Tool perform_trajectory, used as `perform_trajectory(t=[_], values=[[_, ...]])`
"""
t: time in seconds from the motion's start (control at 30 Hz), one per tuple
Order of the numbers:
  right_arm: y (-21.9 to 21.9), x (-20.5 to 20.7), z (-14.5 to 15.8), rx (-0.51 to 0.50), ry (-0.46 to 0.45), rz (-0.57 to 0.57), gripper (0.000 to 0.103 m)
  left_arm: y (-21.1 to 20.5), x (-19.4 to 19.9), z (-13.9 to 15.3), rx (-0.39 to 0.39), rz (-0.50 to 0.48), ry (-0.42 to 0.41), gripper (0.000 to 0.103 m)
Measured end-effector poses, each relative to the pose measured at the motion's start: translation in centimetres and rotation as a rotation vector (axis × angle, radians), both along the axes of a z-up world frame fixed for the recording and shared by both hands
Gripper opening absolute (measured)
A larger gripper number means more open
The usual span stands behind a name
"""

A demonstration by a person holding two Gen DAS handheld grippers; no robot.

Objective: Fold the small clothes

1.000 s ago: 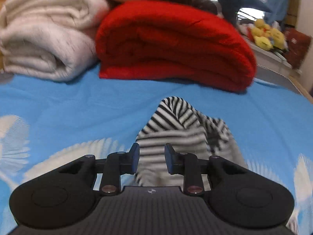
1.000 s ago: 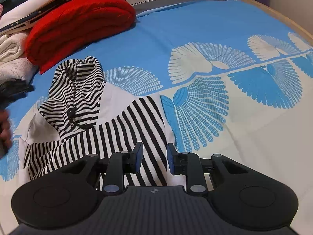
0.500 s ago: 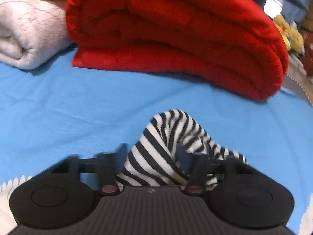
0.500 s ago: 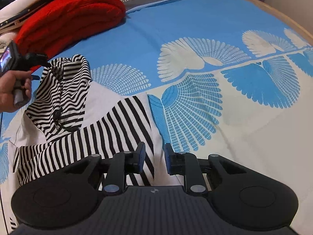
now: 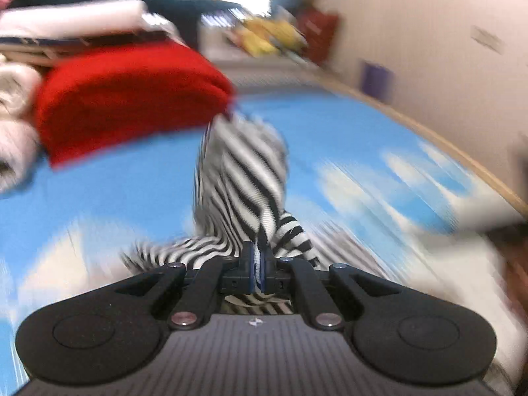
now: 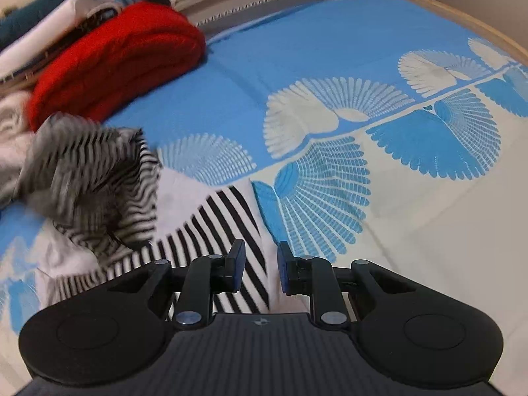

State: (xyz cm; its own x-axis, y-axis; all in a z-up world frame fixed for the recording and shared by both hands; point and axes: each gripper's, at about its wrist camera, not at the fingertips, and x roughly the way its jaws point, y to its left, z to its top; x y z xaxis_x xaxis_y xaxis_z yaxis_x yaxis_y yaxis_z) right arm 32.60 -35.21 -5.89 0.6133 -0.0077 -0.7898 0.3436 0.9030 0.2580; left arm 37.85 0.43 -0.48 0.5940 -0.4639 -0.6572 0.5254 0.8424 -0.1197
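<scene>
Left gripper (image 5: 259, 260): your fingers are pinched together on a fold of the striped garment (image 5: 244, 178), which rises blurred ahead of them.
Right gripper (image 6: 258, 269): your fingers stand apart, holding nothing, over the garment's edge.
Striped garment: it lies on the blue patterned bedspread (image 6: 330, 66), near the red folded blanket (image 6: 115, 59).

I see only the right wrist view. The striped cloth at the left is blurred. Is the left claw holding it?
Observer: Yes. The left claw is shut on the black-and-white striped garment.
Operator: Is the cloth lifted?
Observer: Its pinched part rises before the folded red blanket.
Operator: What lies beyond the bed?
Observer: A blurred purple object by the wall.
</scene>
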Motion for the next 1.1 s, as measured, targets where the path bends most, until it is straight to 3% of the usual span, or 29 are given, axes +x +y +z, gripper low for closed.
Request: perform_trajectory(t=[0.07,0.1,0.13,0.2,0.27,0.37,0.43,0.53,0.67,0.77,0.8,0.83,0.9,0.93,1.03,1.1], values=[[-0.4,-0.4,0.6,0.025,-0.033,-0.023,0.022,0.5,-5.9,0.1,0.010,-0.068,0.127,0.015],[-0.5,-0.6,0.9,0.041,-0.049,-0.035,0.022,1.0,-8.2,0.4,0.010,-0.052,0.136,0.030],[-0.6,-0.8,1.2,0.056,-0.060,-0.040,0.023,1.8,-9.5,0.7,-0.019,-0.018,0.132,0.047],[-0.6,-1.1,1.4,0.078,-0.073,-0.039,0.023,4.3,-10.5,1.1,-0.162,0.116,0.132,0.056],[-0.3,-1.2,1.4,0.104,-0.079,-0.027,0.025,6.5,-9.4,-0.2,-0.291,0.287,0.185,0.056],[0.4,-1.2,0.5,0.163,-0.053,0.007,0.029,7.6,-6.9,-3.7,-0.258,0.497,0.308,0.054],[1.0,-0.9,-0.9,0.228,0.003,0.037,0.031,8.4,-5.8,-6.5,-0.267,0.586,0.401,0.051],[2.2,-0.4,-2.8,0.236,0.092,0.082,0.031,9.0,-4.9,-9.5,-0.359,0.631,0.507,0.051],[3.4,0.2,-4.8,0.265,0.159,0.101,0.031,8.5,-3.8,-11.6,-0.396,0.643,0.565,0.051],[4.2,0.3,-5.6,0.269,0.179,0.112,0.031,7.9,-3.6,-13.1,-0.421,0.650,0.604,0.042],[4.5,0.4,-5.8,0.262,0.182,0.121,0.031,7.6,-3.5,-13.2,-0.414,0.647,0.603,0.035],[4.8,0.5,-5.9,0.252,0.183,0.129,0.031,7.4,-3.5,-13.1,-0.405,0.638,0.598,0.017],[5.4,0.6,-6.0,0.238,0.178,0.144,0.022,7.2,-3.2,-12.3,-0.391,0.617,0.572,0.001],[5.4,0.6,-6.0,0.241,0.167,0.156,0.006,7.5,-3.3,-11.3,-0.390,0.614,0.542,0.001],[4.4,0.3,-4.6,0.302,0.064,0.107,0.004,9.4,-3.9,-6.5,-0.416,0.635,0.295,0.001],[2.8,-0.5,-2.4,0.418,-0.098,0.048,0.004,10.5,-4.8,-3.3,-0.399,0.663,0.115,0.001]])
